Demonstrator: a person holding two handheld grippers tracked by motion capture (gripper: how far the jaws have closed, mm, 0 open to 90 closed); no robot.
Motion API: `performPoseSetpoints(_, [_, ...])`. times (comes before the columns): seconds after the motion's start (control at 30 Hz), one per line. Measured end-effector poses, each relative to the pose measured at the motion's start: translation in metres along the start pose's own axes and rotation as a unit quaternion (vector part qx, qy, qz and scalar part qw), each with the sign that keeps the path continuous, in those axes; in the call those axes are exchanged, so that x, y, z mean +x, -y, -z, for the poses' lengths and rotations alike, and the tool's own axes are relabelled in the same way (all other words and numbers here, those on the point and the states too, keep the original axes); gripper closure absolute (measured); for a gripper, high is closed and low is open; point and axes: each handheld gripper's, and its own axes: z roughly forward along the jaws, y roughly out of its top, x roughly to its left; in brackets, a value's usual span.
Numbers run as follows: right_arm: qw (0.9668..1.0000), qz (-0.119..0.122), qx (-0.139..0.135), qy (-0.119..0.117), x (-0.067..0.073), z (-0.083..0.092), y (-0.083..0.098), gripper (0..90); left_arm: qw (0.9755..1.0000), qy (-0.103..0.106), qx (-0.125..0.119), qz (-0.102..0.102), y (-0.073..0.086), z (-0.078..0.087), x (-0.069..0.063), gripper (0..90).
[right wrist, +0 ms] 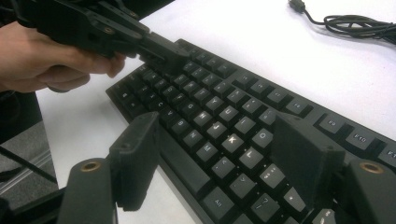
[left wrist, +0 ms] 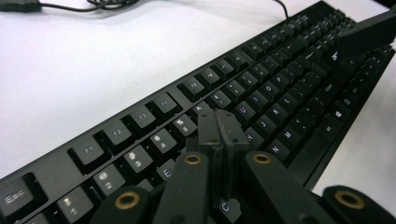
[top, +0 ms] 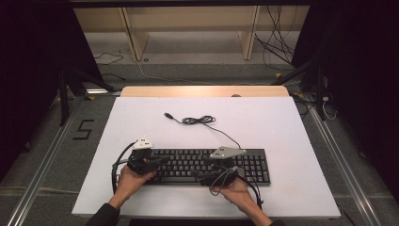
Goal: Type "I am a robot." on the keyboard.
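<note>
A white table [top: 141, 122] carries everything, with a strip of bare wood along its far edge. A black keyboard [top: 249, 165] lies near the front edge, a little right of the middle, its long side running parallel to that edge. Its cable [top: 200, 120] leaves the back of the keyboard, runs toward the middle of the surface, bunches into a loose coil there and ends in a plug that points toward the far left corner.

The person's left hand [top: 129, 181] holds the left gripper [left wrist: 219, 128] over the left end of the keyboard; its jaws are pressed together with nothing between them, their tips down among the upper letter keys. The right hand [top: 235, 190] holds the right gripper [right wrist: 219, 149] over the middle of the keyboard, jaws spread wide apart and empty, one over the front edge by the space bar, the other above the keys toward the back.
</note>
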Motion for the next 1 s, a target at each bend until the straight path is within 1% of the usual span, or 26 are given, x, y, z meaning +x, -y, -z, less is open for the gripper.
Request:
performPoseSetpoints(0.13, [1.0000,-0.002,-0.001,0.000,0.000,0.001,0.001,33.1,1.0000,0.004,0.008,-0.002,-0.002,-0.007,-0.002,88.8])
performPoseSetpoints(0.2, [1.0000,-0.001,0.000,0.001,-0.001,0.002,0.001,32.9,0.9999,0.005,0.014,-0.008,-0.003,-0.010,-0.002,88.8])
performPoseSetpoints(0.23, [1.0000,-0.002,-0.001,0.001,0.000,0.002,0.001,32.9,0.9999,0.006,0.015,-0.005,-0.004,-0.012,-0.003,88.8])
performPoseSetpoints(0.33, [1.0000,-0.001,-0.001,0.001,0.000,0.002,0.001,32.9,0.9997,0.003,0.022,-0.009,-0.004,-0.015,-0.003,88.9])
performPoseSetpoints(0.4, [1.0000,-0.001,-0.002,0.000,0.000,0.002,0.001,32.8,0.9997,0.004,0.023,-0.004,-0.004,-0.017,-0.003,88.9])
performPoseSetpoints(0.43, [1.0000,0.000,-0.001,0.001,0.000,0.002,0.001,32.8,0.9997,0.003,0.025,-0.007,-0.004,-0.017,-0.002,88.9])
performPoseSetpoints(0.57, [1.0000,-0.001,-0.001,0.001,0.000,0.002,0.002,32.7,0.9997,0.002,0.026,-0.004,-0.003,-0.020,-0.001,88.9])
performPoseSetpoints(0.83, [1.0000,-0.001,0.000,0.000,0.000,0.001,0.002,32.6,0.9994,0.000,0.033,-0.006,-0.003,-0.025,0.000,88.9])
performPoseSetpoints(0.87, [1.0000,-0.001,0.001,0.000,0.000,0.001,0.002,32.6,0.9993,-0.002,0.036,-0.010,-0.003,-0.025,0.000,88.9])
performPoseSetpoints(0.9, [1.0000,0.000,0.000,0.000,-0.001,0.001,0.002,32.6,0.9994,-0.001,0.034,-0.007,-0.003,-0.025,0.000,88.9])
performPoseSetpoints(1.0, [1.0000,0.000,0.000,0.000,-0.001,0.002,0.002,32.6,0.9993,-0.002,0.037,-0.008,-0.002,-0.026,0.000,89.0])
